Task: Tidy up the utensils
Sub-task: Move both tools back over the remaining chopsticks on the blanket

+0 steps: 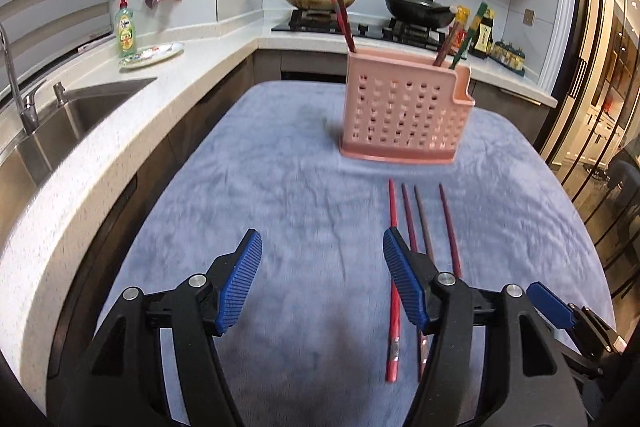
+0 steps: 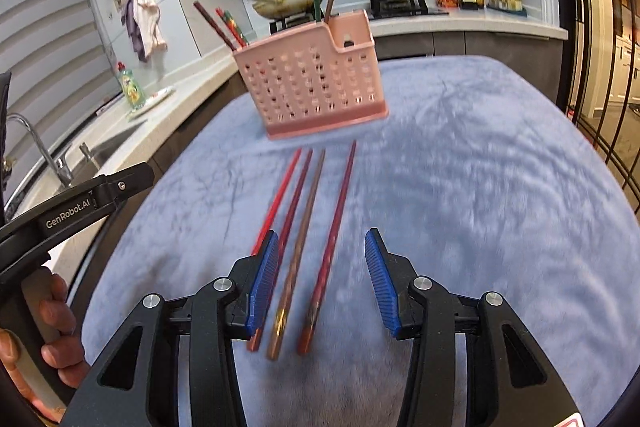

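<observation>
Right wrist view gives me the clearest read, so I start from the biggest thing: the surface [image 2: 480, 187], draped in a blue plush cloth that is creased all over. Toward its far edge stands the pink holder [image 2: 312, 83], perforated, already carrying several sticks upright in its compartments. Between the holder and my near edge lie four loose chopsticks [image 2: 304, 227], side by side and running away from me, tips toward the holder; the two on the left nearly touch.

My right gripper [image 2: 322, 279] hangs over their near ends with its fingers apart and nothing clamped; the brown stick and the rightmost dark red one sit in the gap, while the left finger [image 2: 264, 279] covers the other dark red one. My left gripper [image 1: 322, 279] has its fingers spread wide and empty, over bare cloth just left of the row, with the bright red chopstick [image 1: 393, 267] passing under its right finger.

What worries me: closing now would likely catch two sticks at once, or pinch one and roll its neighbour aside. I'd also expect a finger to dig into the soft pile and drag the cloth, shifting the whole row. The two grippers are close together, so they could knock each other. The holder looks light; a careless insert could tip it.
</observation>
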### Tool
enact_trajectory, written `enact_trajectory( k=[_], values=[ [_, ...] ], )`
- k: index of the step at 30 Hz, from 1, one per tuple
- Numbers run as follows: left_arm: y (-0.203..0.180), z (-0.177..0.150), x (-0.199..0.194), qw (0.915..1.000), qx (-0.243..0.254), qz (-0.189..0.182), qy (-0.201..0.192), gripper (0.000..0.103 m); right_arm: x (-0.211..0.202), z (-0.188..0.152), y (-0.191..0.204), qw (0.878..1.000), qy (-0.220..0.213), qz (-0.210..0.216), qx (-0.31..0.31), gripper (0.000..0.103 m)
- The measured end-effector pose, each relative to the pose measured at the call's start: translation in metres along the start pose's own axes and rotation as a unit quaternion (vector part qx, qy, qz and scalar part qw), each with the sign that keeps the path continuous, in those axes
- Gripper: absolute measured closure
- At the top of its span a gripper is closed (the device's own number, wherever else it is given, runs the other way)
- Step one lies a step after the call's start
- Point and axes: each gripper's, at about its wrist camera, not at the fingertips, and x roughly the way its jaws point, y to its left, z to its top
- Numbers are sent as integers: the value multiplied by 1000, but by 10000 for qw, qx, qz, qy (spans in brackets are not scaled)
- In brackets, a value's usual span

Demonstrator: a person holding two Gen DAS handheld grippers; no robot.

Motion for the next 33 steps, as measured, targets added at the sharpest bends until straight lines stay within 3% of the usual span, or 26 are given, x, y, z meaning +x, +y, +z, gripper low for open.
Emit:
enact_trajectory(
  k=[11,25,30,33],
  values=[
    [10,-41,4,9993,-99,-16,373,42,22,-29,5,9988,445,-184,-8,59],
    [12,-58,6,9984,-105,4,559,41,30,-40,3,9976,527,-400,-203,76],
    [11,-62,6,9981,-81,-15,610,40,29,-40,-6,9979,518,-381,-77,92],
    [8,-64,6,9980,-56,-60,630,35,26,-41,-13,9982,515,-318,22,95]
  ],
)
